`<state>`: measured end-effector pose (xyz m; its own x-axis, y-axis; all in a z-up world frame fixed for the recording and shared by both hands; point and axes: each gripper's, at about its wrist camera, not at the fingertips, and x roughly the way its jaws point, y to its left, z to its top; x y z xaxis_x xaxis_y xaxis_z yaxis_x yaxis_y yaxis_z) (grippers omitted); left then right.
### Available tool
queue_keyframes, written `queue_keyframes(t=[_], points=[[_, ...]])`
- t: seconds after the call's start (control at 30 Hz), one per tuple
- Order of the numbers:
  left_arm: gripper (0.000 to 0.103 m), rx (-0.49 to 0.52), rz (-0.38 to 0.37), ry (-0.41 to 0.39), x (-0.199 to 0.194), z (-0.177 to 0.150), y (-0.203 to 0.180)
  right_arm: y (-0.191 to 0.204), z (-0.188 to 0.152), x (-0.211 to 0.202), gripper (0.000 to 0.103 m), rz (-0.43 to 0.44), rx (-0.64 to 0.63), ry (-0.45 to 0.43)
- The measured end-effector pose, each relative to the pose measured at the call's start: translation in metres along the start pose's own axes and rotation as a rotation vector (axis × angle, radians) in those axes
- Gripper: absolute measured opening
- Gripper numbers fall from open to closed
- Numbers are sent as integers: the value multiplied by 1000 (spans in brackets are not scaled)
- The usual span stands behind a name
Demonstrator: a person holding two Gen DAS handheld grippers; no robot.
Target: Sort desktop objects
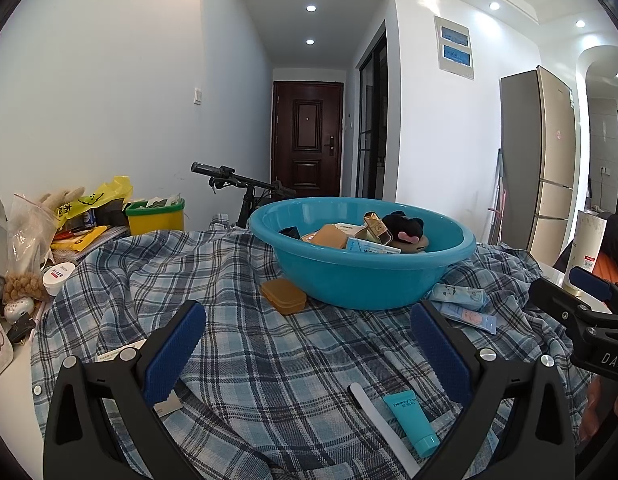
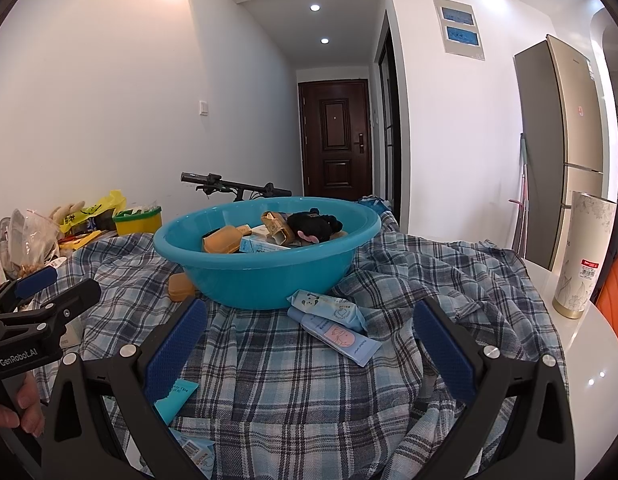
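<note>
Left gripper [image 1: 307,346] is held spread wide over the plaid cloth [image 1: 269,360], nothing between its pads. Right gripper [image 2: 309,344] is likewise spread and empty. A blue basin [image 1: 361,276] is set on the cloth ahead, already filled with small items. An orange case [image 1: 284,296] is seen touching its base. Two pale-blue tubes [image 2: 335,326] are seen just beside the basin. A teal tube [image 1: 413,420] and a white file [image 1: 379,424] are noted near the left gripper.

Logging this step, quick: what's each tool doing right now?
Left tool: open, holding nothing.
Right tool: open, holding nothing.
</note>
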<state>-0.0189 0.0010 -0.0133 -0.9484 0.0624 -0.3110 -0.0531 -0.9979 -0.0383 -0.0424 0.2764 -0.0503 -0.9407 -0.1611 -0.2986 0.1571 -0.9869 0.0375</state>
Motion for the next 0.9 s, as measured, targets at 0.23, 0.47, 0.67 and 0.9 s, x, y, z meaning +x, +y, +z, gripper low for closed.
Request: queue_keyframes(t=[0.23, 0.47, 0.67, 0.9], points=[[103, -1, 1, -1, 0, 0, 0, 0, 0, 0, 103, 1, 2, 1], [103, -1, 0, -1, 0, 1, 0, -1, 0, 0, 103, 7, 8, 6], [103, 0, 0, 0, 0, 1, 0, -1, 0, 0, 103, 7, 9, 6], [103, 0, 0, -1, 0, 0, 0, -1, 0, 1, 103, 8, 7, 7]])
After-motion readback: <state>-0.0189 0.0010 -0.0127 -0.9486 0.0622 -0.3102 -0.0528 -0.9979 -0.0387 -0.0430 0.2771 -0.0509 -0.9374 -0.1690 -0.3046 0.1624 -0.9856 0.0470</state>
